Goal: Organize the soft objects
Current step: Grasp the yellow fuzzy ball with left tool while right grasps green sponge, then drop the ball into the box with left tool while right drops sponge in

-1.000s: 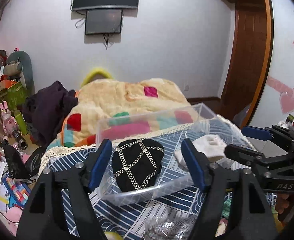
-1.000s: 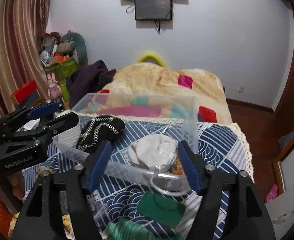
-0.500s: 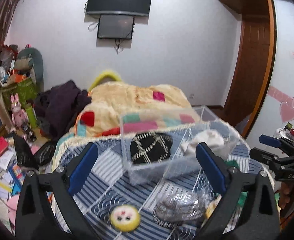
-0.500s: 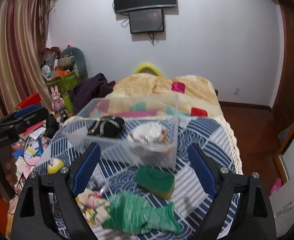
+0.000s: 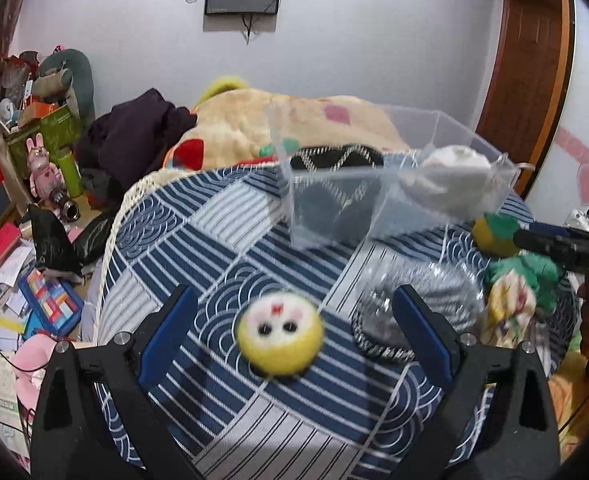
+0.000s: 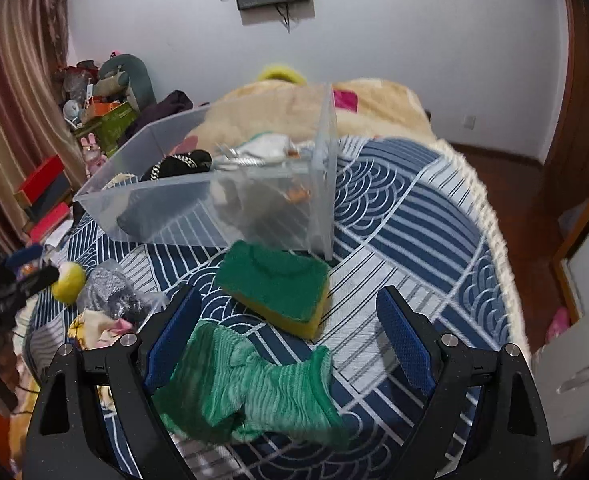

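Observation:
A clear plastic bin point(image 5: 450, 128) point(image 6: 162, 196) stands on the blue patterned cloth and holds a black chain-pattern item point(image 5: 334, 158) and a white soft item point(image 5: 448, 170). My left gripper point(image 5: 294, 332) is open, with a yellow plush ball point(image 5: 280, 334) on the cloth between its fingers. My right gripper point(image 6: 290, 332) is open above a green cloth point(image 6: 254, 392), just short of a green-and-yellow sponge point(image 6: 274, 284). A bagged grey item point(image 5: 418, 292) lies right of the ball.
The table with the blue cloth point(image 5: 230, 232) drops off at its left and near edges. A bed with a beige blanket point(image 5: 254, 120) lies behind. Clutter covers the floor at left point(image 5: 22, 264). A floral cloth point(image 6: 94, 328) lies by the bag.
Both grippers have pulled back from the bin and dropped toward the cloth. The left now frames the yellow ball, the right hangs over the green cloth and sponge. Both stayed open.

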`<state>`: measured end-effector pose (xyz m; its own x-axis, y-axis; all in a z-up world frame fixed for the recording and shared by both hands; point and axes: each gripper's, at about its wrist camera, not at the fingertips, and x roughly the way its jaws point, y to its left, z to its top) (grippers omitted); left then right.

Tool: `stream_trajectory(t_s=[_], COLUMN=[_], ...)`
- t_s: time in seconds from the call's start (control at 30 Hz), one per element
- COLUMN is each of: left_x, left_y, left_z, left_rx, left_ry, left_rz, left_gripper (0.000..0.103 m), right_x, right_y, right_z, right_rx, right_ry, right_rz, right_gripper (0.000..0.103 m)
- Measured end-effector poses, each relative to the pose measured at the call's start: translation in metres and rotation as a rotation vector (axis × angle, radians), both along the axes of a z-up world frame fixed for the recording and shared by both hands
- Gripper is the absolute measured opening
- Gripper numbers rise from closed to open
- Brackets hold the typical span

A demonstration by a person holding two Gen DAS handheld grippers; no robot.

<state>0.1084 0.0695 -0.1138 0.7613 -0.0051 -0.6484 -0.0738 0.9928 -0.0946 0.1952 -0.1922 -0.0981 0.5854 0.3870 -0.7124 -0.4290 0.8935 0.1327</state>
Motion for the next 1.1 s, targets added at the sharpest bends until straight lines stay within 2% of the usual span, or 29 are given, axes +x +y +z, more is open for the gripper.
stream_trajectory(t_s=[0.03,0.1,0.17,0.2,0.23,0.3,0.4,0.53,0.93,1.1], left_x=[-0.001,-0.002,0.000,0.000,0.001,0.001,0.000,-0.003,-0.007,0.004], left_y=[0.000,0.001,0.001,0.003,0.004,0.005,0.006,0.006,-0.013,-0.019], left_z=[-0.003,-0.009,-0.012,-0.015,-0.016,-0.017,-0.015,-0.009,0.042,0.062], left_rx=[0.003,0.003,-0.008,-0.022,-0.035,-0.056,-0.060,-0.089,-0.059,-0.044], left_ry=[0.003,0.011,0.028,0.035,0.038,0.041,0.031,0.015,-0.122,-0.166], left_rz=[0.002,0.002,-0.003,-0.006,-0.008,-0.015,-0.008,-0.017,-0.062,-0.074], left_gripper=[0.099,0.092,0.078,0.075,0.070,0.059,0.045,0.043,0.043,0.043], right_x=[0.001,0.004,0.006,0.006,0.007,0.009,0.002,-0.006,-0.036,-0.033], right_y=[0.001,0.005,0.010,0.012,0.013,0.014,0.011,0.004,-0.002,0.009], right_z=[-0.001,-0.004,-0.008,-0.009,-0.010,-0.011,-0.006,0.002,0.041,0.059], right_rx=[0.007,0.008,-0.004,-0.007,-0.013,-0.015,-0.008,0.001,0.038,0.059], right_ry=[0.009,0.017,0.034,0.038,0.042,0.049,0.021,-0.016,-0.158,-0.210], right_rz=[0.001,0.012,0.022,0.021,0.019,0.027,0.025,0.025,0.041,0.054], right_gripper=[0.088,0.087,0.086,0.082,0.073,0.062,0.059,0.058,0.058,0.058])
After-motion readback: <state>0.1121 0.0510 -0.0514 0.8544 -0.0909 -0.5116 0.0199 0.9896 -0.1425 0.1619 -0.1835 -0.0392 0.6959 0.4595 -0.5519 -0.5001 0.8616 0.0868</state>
